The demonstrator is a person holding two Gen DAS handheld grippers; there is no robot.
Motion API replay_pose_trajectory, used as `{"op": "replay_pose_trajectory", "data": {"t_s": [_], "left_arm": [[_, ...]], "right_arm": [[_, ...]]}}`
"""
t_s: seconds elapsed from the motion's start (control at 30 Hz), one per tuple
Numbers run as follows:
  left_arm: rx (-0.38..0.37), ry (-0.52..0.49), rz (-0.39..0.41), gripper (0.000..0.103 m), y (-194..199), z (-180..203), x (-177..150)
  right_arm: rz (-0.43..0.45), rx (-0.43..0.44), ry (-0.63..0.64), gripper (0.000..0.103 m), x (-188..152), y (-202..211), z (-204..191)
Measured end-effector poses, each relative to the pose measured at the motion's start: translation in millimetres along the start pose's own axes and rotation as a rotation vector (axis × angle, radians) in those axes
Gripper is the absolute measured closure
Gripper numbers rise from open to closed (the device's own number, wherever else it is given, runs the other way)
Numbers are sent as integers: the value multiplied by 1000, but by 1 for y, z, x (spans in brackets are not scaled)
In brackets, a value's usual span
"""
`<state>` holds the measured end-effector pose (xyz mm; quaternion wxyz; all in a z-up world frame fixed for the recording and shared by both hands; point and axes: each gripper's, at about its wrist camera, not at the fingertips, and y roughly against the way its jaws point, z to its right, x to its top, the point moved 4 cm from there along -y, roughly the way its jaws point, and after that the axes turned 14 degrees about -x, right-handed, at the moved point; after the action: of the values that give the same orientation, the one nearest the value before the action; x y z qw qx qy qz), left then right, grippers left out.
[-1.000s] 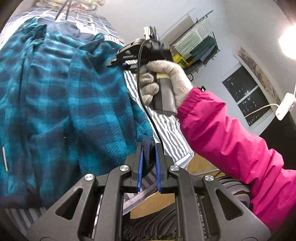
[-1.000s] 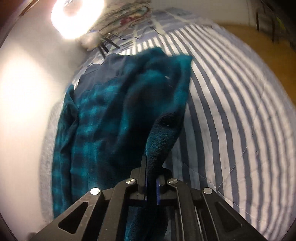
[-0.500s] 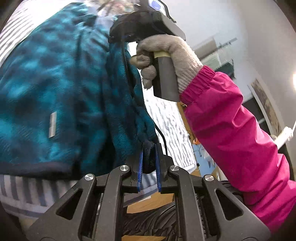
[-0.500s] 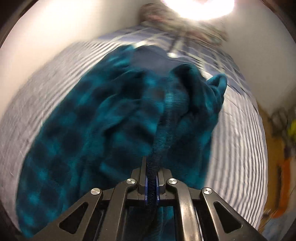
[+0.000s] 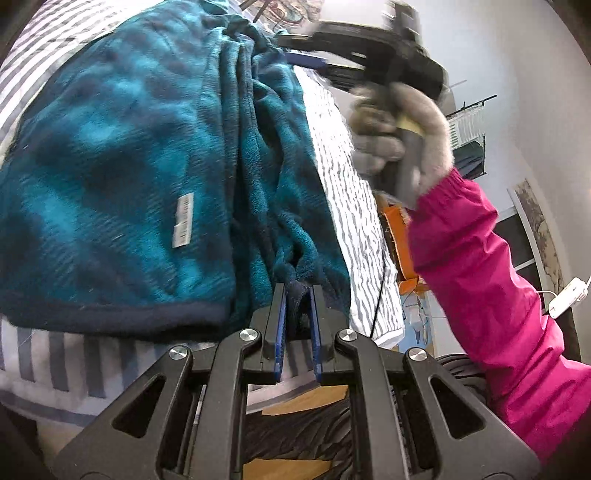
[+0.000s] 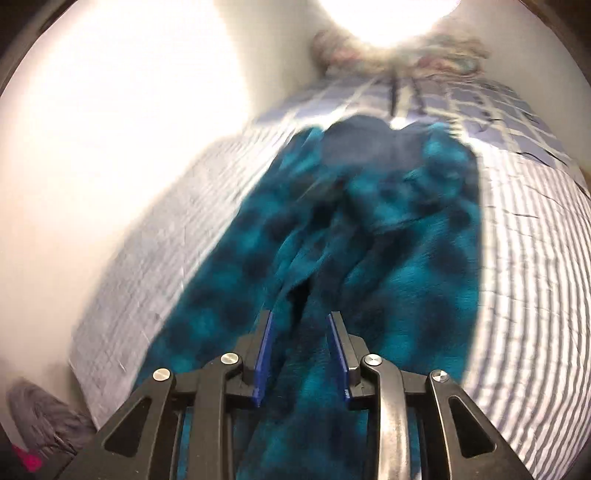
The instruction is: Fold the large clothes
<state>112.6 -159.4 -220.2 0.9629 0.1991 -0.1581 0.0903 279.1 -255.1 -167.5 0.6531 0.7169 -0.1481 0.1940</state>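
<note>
One garment, two grippers and one gloved hand were visible. The garment was a teal and navy plaid fleece robe, thick and fuzzy, edged with a dark navy band and carrying a small white label on its upper layer. It lay on a bed covered in grey and white stripes, folded over on itself so that several layers were stacked, its long side fold running close to the bed's right edge.

The left gripper was clenched on a dark navy corner of the robe at the near edge of the bed, the cloth pinched between its blue pads. The right gripper hung just above the robe with its jaws parted and nothing between them; in the left wrist view it appeared over the far part of the robe, held by a hand in a grey knit glove with a bright pink sleeve.

In the right wrist view, which was blurred, the robe stretched along the bed toward a patterned pillow at the head, beneath a glaring lamp. A white wall ran along the bed's left side. Wooden floor showed below the near edge.
</note>
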Motion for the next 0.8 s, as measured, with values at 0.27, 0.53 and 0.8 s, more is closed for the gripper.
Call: {"op": "replay_pose_trajectory", "data": {"t_s": [0.27,0.53,0.8], "left_arm": [[31,-26,14,93,7,5,-3],[76,-69,48,94,36,6,-11],[100,-70,31,98,49,1,-16]], "right_arm": [[-35,-120,-97,77,-19,-8,49],[-126,-117,41,75,-55,-44,-2],[-38,-101,-32,75,-24,-17,18]]}}
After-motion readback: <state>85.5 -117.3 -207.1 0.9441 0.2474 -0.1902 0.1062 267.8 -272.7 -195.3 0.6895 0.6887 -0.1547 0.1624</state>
